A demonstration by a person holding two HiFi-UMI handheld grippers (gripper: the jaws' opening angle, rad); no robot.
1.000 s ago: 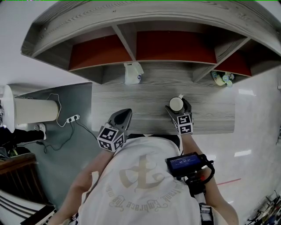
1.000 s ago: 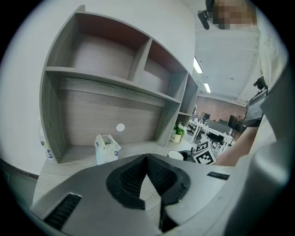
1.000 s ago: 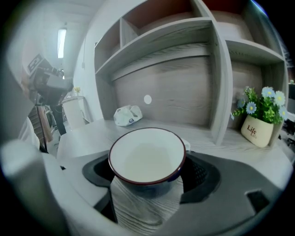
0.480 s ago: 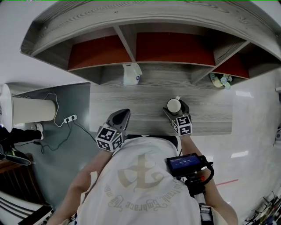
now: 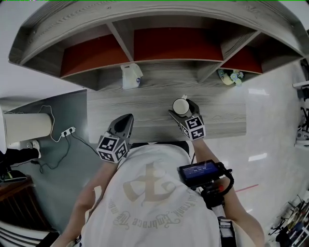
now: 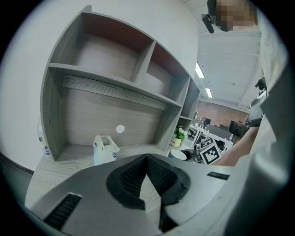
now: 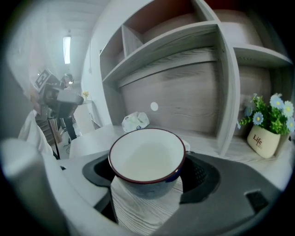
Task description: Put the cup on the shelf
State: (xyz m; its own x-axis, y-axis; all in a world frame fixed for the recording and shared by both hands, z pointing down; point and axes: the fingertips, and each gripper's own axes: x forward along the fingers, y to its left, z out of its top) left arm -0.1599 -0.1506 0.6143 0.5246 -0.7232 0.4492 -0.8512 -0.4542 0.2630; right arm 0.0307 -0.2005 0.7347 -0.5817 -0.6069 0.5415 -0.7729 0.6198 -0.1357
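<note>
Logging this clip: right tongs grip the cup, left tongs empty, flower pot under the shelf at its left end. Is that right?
Not quite. The flower pot stands at the right end of the shelf, as the head view shows. The rest holds: the right tongs grip the cup, and the left tongs are empty.

Over the last 1 second the head view has swung. The grey wood-grain shelf unit with red back panels (image 5: 164, 75), the crumpled white bag (image 5: 131, 76), the small pot of flowers (image 5: 228, 76) and the left gripper (image 5: 127, 118) now sit further left and slightly higher. The white cylinder (image 5: 26, 128) has slid partly out of frame. The right gripper (image 5: 183, 109) has carried the white cup with a dark red rim (image 5: 180, 105) slightly nearer the shelf unit.
</note>
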